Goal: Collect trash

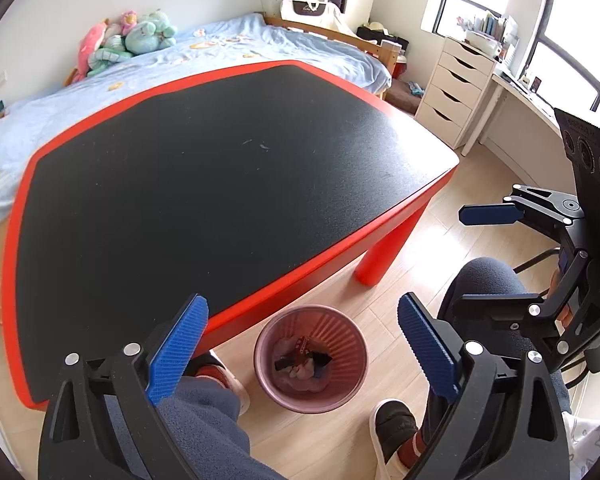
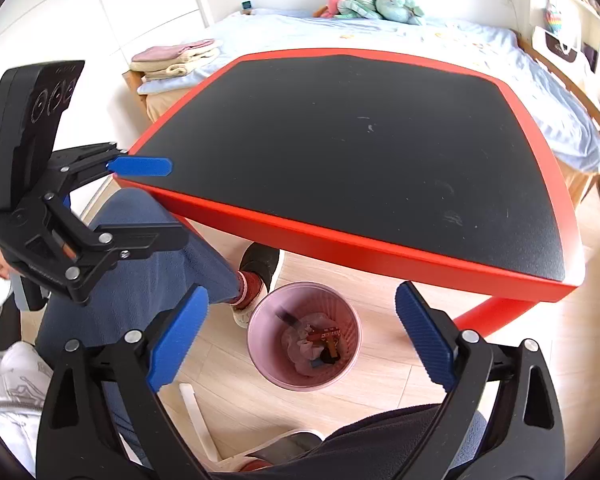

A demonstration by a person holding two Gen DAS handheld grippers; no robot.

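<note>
A pink ribbed trash bin (image 1: 342, 344) stands on the wood floor by the near edge of the red table (image 1: 332, 254). It holds crumpled paper and wrappers (image 1: 302, 358). It also shows in the right wrist view (image 2: 342, 320), with a small dark piece (image 2: 286, 315) blurred just inside its rim. My left gripper (image 1: 302, 346) is open and empty above the bin. My right gripper (image 2: 302, 338) is open and empty above the bin too. Each gripper shows side-on in the other's view, the right (image 1: 490, 214) and the left (image 2: 140, 166).
The table's black top (image 2: 360, 140) shows only faint smudges. The person's legs and slippered feet (image 1: 394, 424) flank the bin. A bed (image 1: 204, 56) with plush toys lies behind the table. White drawers (image 1: 454, 88) and a desk stand at the right.
</note>
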